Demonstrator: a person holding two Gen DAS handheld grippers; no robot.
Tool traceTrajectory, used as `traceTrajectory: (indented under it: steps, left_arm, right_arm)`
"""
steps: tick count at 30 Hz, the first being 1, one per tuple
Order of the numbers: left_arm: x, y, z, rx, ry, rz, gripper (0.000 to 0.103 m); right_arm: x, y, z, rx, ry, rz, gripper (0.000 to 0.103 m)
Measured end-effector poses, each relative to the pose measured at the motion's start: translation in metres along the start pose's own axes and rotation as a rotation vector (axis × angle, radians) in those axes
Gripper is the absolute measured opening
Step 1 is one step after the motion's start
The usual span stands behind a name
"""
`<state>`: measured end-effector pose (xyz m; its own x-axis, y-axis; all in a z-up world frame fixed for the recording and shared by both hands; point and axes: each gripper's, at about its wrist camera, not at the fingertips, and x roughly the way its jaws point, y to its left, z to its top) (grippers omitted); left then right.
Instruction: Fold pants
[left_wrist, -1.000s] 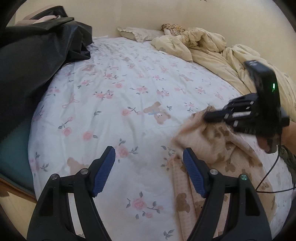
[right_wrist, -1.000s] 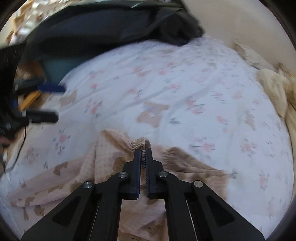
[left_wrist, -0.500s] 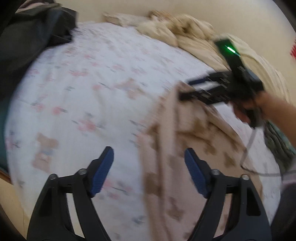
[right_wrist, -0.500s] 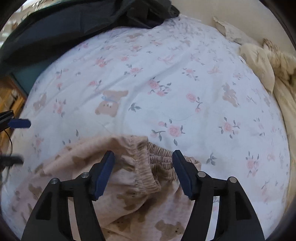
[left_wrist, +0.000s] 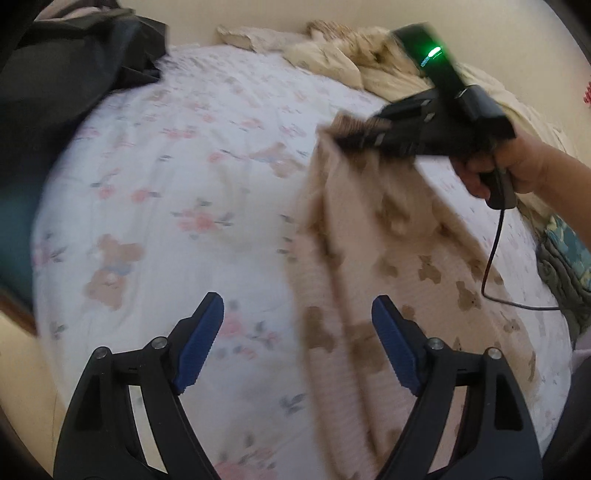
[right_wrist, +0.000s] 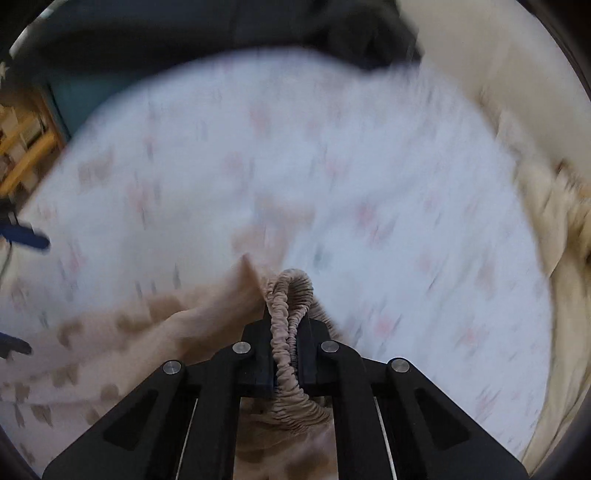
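Beige pants (left_wrist: 388, 258) with a brown bear print lie on the right part of the bed and rise to a lifted corner. My right gripper (left_wrist: 354, 138), held in a person's hand (left_wrist: 517, 166), pinches that raised corner. In the right wrist view its jaws are closing and the pads of the right gripper (right_wrist: 288, 314) press on the gathered elastic waistband (right_wrist: 291, 284). My left gripper (left_wrist: 297, 301) stands open low over the bed, and the pants' left edge runs between its blue fingers without touching them. One of those blue fingers (right_wrist: 26, 236) shows at the left edge of the right wrist view.
The bed carries a white sheet (left_wrist: 177, 177) printed with flowers and bears. Dark fabric (left_wrist: 55, 92) is heaped at its far left. A crumpled cream duvet (left_wrist: 369, 62) lies along the far wall. A black cable (left_wrist: 495, 258) hangs from the right gripper over the pants.
The right gripper opened over the waistband, then closed on it again and raised it off the sheet. The left gripper moved toward the pants, whose edge now lies between its fingers.
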<state>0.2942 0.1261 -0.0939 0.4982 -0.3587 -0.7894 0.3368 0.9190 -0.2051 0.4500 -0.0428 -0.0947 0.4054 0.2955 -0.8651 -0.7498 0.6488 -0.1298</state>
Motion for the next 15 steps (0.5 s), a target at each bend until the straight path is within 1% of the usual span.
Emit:
traceTrajectory:
  steps: [1, 2, 3, 4, 5, 7, 8, 10, 11, 12, 13, 15]
  left_arm:
    - [-0.006, 0.007, -0.003, -0.024, -0.021, 0.016, 0.080]
    - [-0.009, 0.012, -0.005, -0.045, -0.032, 0.033, 0.080]
    - [-0.013, 0.018, -0.006, -0.073, -0.043, 0.053, 0.080]
    - [-0.015, 0.024, -0.008, -0.102, -0.049, 0.066, 0.080]
    - [-0.017, 0.028, -0.008, -0.124, -0.050, 0.069, 0.080]
    - [-0.019, 0.038, -0.010, -0.173, -0.052, 0.072, 0.080]
    - [-0.019, 0.041, -0.010, -0.186, -0.049, 0.076, 0.080]
    - [-0.018, 0.044, -0.011, -0.196, -0.042, 0.077, 0.080]
    - [-0.017, 0.045, -0.011, -0.190, -0.041, 0.082, 0.080]
    - [-0.017, 0.045, -0.010, -0.184, -0.040, 0.083, 0.080]
    - [-0.015, 0.045, -0.008, -0.177, -0.042, 0.086, 0.080]
    - [-0.011, 0.046, -0.002, -0.175, -0.051, 0.094, 0.080]
  right_arm:
    - [-0.010, -0.001, 0.008, -0.001, -0.071, -0.001, 0.007]
    - [-0.012, -0.002, 0.016, -0.006, -0.109, -0.023, 0.007]
    - [-0.005, -0.002, 0.026, 0.009, -0.106, -0.027, 0.007]
    - [0.006, -0.003, 0.033, 0.034, -0.077, 0.010, 0.007]
    - [0.019, 0.000, 0.039, 0.039, -0.047, 0.010, 0.007]
    - [0.050, 0.009, 0.051, 0.024, 0.017, -0.026, 0.010]
    - [0.061, 0.012, 0.052, 0.029, 0.051, -0.031, 0.017]
    - [0.077, 0.010, 0.054, 0.054, 0.133, -0.034, 0.044]
    - [0.077, 0.004, 0.050, 0.071, 0.149, -0.035, 0.063]
    - [0.071, -0.002, 0.048, 0.081, 0.135, -0.038, 0.065]
    - [0.056, -0.013, 0.043, 0.100, 0.098, -0.029, 0.065]
    - [0.028, -0.034, 0.032, 0.156, 0.059, 0.016, 0.066]
